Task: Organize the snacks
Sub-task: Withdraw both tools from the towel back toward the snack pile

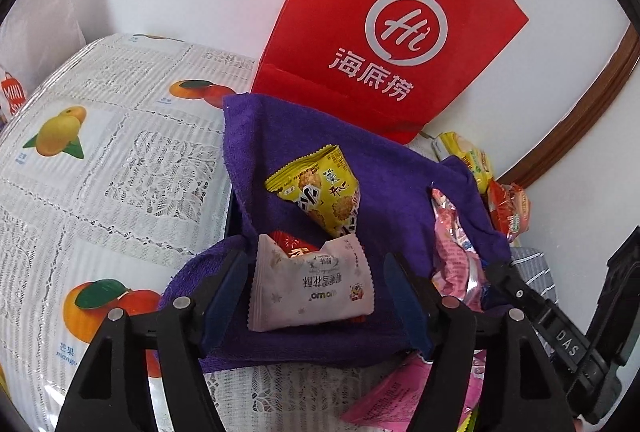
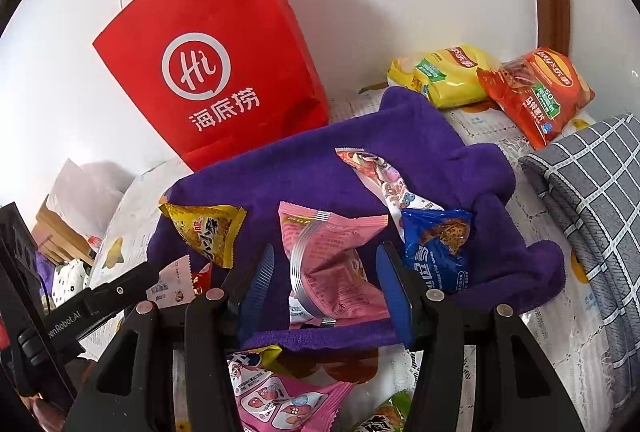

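Red bag (image 1: 384, 23) reads "Hi 海底捞".

You're working over a table with a white lace cloth (image 1: 132, 167) printed with mangoes and oranges. On it, mid-frame, a purple towel (image 2: 492, 171) draped over a container; behind it a red paper bag (image 2: 224, 71) stands by the wall. Upper right, yellow (image 2: 444, 75) and orange chip bags (image 2: 536, 91); far right, a grey checked cloth (image 2: 592, 191); bottom centre, a pink packet (image 2: 280, 400).

My left hand-held gripper (image 1: 316, 296) stands open around a white snack packet (image 1: 312, 292) lying on the purple towel (image 1: 400, 191), pads clear.
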A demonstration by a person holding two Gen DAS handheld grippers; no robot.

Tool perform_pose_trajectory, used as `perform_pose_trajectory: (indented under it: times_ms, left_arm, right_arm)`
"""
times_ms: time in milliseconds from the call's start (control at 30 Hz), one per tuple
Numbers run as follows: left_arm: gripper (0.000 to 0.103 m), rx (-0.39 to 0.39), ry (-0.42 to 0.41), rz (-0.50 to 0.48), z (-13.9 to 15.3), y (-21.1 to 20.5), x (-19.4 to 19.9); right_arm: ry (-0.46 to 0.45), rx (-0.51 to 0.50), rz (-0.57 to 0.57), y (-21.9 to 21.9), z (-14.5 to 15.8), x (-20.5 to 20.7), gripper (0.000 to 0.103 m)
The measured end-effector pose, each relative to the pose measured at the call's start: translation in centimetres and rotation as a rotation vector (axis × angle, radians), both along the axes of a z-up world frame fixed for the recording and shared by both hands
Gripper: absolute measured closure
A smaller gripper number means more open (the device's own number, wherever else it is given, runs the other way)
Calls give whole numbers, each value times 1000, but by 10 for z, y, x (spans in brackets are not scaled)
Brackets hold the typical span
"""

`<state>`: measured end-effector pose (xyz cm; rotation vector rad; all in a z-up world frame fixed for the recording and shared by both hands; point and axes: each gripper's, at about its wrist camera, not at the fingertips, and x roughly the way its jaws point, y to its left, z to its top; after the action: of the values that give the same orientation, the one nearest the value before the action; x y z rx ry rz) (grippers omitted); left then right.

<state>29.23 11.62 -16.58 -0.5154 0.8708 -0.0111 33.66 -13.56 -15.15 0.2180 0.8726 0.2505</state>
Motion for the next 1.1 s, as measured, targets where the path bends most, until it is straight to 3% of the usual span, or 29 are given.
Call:
perform_pose_trajectory:
  times_ms: [333,733,933,1033,1100]
  left_arm:
    - [34,15,-14,20,5,2,-2]
    - [34,18,-53,-6,17,-6,-9]
    - [34,14,-67,-22,19,-11,-12]
    - [34,18,-69,-26,20,-11,-12]
    - [34,10,-65,-27,19,-11,-12]
  right_arm:
    - [-17,13,36,0,10,-9,50]
    - [-33,-5,43,-49,22,-77,50]
    - [-32,-153,114,-38,6,-117,46]
    - [-62,-213,161,-28,-1,-134,45]
    - [-104,-268,205,-18,-2,-144,39]
